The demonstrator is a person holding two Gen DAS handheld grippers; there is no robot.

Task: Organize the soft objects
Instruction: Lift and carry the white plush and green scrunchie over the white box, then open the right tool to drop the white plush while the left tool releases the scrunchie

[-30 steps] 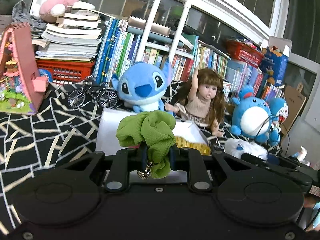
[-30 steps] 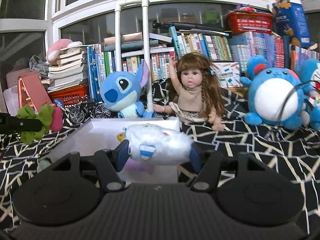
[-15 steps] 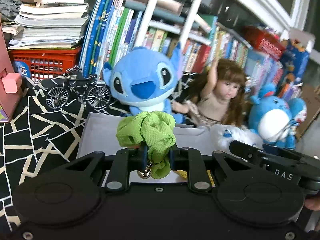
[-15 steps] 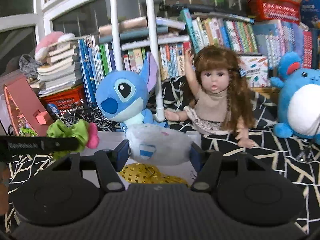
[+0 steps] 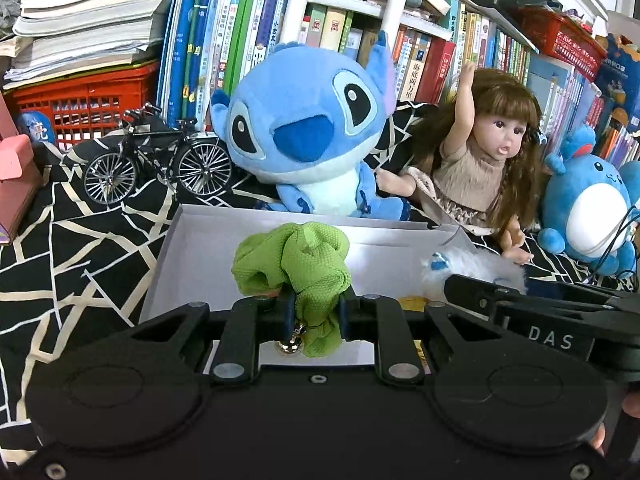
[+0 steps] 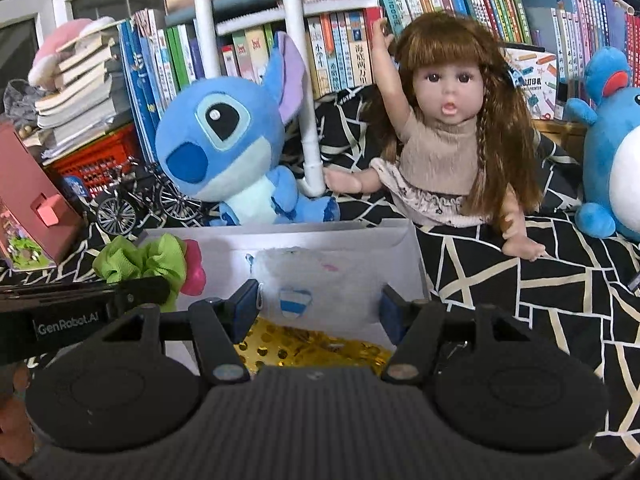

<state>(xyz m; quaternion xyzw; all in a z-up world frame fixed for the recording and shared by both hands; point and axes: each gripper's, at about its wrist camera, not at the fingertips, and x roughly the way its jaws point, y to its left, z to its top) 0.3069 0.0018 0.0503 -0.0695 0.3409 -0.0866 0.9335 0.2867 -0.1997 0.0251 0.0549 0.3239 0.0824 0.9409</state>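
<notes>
White box (image 5: 280, 236): open on the tabletop, gold fabric inside.
Fluffy white toy (image 6: 298, 276): blurred between wide-spread right gripper (image 6: 320, 306) jaws; apparently released over the box.
Green scrunchie (image 5: 296, 264): pinched in left gripper (image 5: 312, 314) jaws above the box; lower before opening.

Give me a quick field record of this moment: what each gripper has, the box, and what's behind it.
left gripper: shut on green scrunchie, small bell hanging below it, over the box
right gripper: fingers spread; white fluffy toy between them, blurred, grip uncertain
white box: open, on the black patterned cloth
box contents: yellow sequined item on the near side
behind box: blue plush, doll, toy bicycle
right of doll: round blue plush
</notes>
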